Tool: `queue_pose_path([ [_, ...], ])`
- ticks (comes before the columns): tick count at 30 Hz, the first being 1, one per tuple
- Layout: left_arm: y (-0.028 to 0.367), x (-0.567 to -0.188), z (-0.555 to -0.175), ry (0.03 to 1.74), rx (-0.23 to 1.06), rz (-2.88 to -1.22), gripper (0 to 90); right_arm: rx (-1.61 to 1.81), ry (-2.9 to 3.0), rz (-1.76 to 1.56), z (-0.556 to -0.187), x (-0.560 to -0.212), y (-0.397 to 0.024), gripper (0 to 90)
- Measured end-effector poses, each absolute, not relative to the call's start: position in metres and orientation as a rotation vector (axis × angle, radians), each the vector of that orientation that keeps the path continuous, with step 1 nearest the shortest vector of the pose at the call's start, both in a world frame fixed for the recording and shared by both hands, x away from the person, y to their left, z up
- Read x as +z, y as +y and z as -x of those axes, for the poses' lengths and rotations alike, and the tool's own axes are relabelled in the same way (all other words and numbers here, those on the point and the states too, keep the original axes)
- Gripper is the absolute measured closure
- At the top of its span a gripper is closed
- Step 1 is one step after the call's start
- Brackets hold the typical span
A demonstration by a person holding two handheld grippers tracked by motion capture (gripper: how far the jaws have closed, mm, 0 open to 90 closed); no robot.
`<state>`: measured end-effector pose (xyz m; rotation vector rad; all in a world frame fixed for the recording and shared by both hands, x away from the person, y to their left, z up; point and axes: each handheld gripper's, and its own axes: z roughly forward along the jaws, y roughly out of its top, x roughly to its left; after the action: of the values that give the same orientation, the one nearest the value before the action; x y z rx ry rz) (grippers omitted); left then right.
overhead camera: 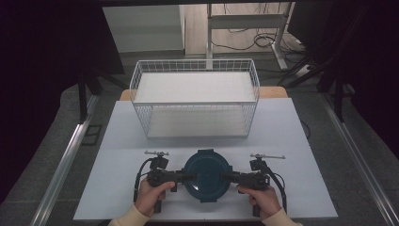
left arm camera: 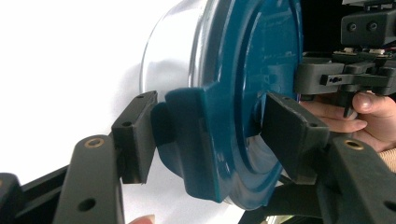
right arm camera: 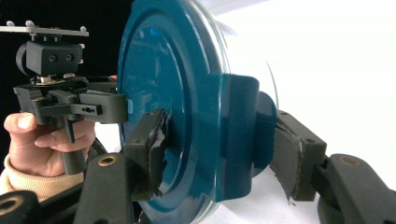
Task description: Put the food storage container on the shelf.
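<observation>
A round clear container with a dark teal lid [overhead camera: 207,175] rests near the front edge of the white table [overhead camera: 287,141]. My left gripper [overhead camera: 188,177] reaches in from the left. In the left gripper view, my left gripper [left arm camera: 212,140] is shut on the lid's side latch [left arm camera: 196,135], one pad under the latch and one on the lid's top. My right gripper [overhead camera: 226,177] comes in from the opposite side. In the right gripper view, the right gripper [right arm camera: 219,156] is shut on the opposite latch [right arm camera: 240,130], its pads pressed against the lid's top and the latch's outer face.
A white wire basket [overhead camera: 195,117] with a shelf stands behind the container at the middle of the table. Bare table lies to either side of the hands. Beyond the table are desk legs and cables on the floor.
</observation>
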<state>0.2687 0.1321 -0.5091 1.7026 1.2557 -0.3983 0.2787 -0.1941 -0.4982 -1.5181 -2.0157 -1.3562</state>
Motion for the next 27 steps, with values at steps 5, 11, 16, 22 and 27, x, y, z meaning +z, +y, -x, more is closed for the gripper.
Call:
queue_pose_path([
  [5,0.133,-0.508,-0.268,1.247,-0.391,-1.704,39.3,-1.378,-2.053,1.502,-0.276,-0.494,-0.193,42.3],
  [11,0.133,-0.503,-0.265,1.233,-0.368,-1.706,39.3,-1.403,-2.074,1.483,-0.275,-0.49,-0.192,42.3],
  [16,0.134,-0.494,-0.262,1.208,-0.333,-1.709,39.3,-1.448,-2.107,1.454,-0.271,-0.481,-0.191,42.3],
  [22,0.136,-0.487,-0.261,1.178,-0.323,-1.717,39.3,-1.474,-2.137,1.436,-0.269,-0.474,-0.19,42.4],
  [27,0.137,-0.482,-0.26,1.164,-0.308,-1.714,39.3,-1.506,-2.159,1.425,-0.266,-0.467,-0.188,42.4],
])
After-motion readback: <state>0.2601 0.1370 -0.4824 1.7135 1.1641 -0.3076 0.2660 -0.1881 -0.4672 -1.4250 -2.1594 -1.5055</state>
